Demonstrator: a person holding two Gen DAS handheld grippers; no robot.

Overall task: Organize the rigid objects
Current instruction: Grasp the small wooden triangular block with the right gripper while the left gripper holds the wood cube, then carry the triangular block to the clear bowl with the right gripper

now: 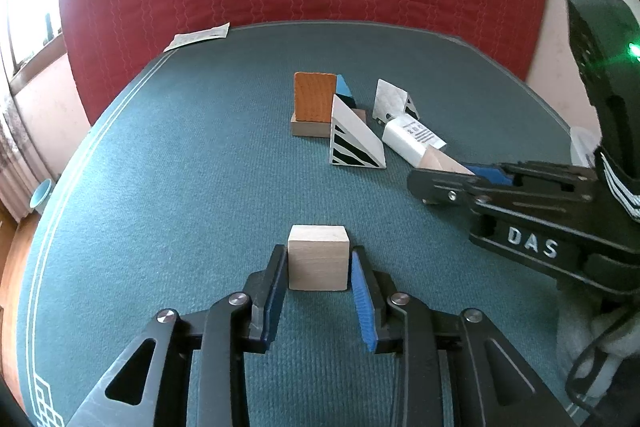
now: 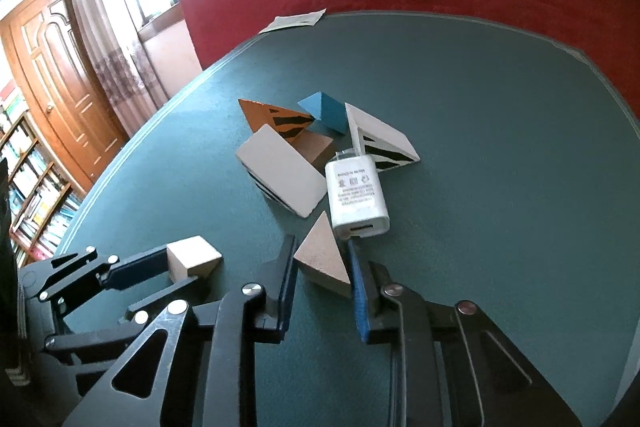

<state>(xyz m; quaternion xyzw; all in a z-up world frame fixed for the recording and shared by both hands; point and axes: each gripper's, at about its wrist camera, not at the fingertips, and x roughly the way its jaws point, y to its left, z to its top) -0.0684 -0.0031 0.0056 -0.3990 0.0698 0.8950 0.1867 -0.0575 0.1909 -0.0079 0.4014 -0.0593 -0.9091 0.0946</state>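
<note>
Both grippers clamped on wooden blocks, low centre of each view.

We find the left gripper (image 1: 319,267) jaws holding the cube (image 1: 318,257), the right gripper (image 2: 322,267) jaws holding the wedge (image 2: 323,259) just beside the charger (image 2: 357,197); we advise lifting straight off the surface (image 1: 180,167), clear of it.

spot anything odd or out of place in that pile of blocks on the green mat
A white USB wall charger lies tilted among the painted wooden wedges, leaning on the zebra-striped wedge. It is the only non-block there.
</note>
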